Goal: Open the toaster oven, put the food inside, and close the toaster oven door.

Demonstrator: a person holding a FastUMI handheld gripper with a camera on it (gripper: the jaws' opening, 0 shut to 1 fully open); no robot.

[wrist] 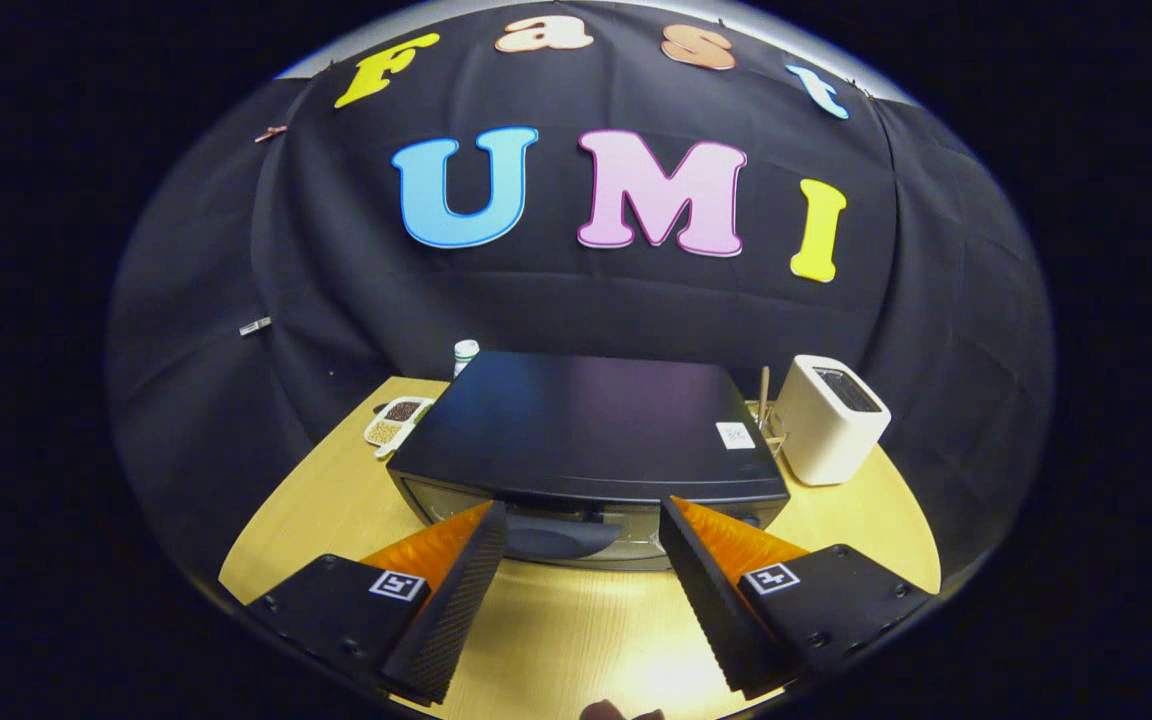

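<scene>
black toaster oven (586, 430) (door shut) just ahead of the tool (584, 525), level above table (576, 630), fingers spread wide, holding nothing.

Light is falling from above, glaring softly off the pale tabletop (576, 640) just before the hand-held gripper (583, 522), whose fingers are standing apart. The toaster oven (586, 420) lid is catching a faint purple sheen. Fisheye distortion is bending the edges, while the centre is staying sharp.
</scene>
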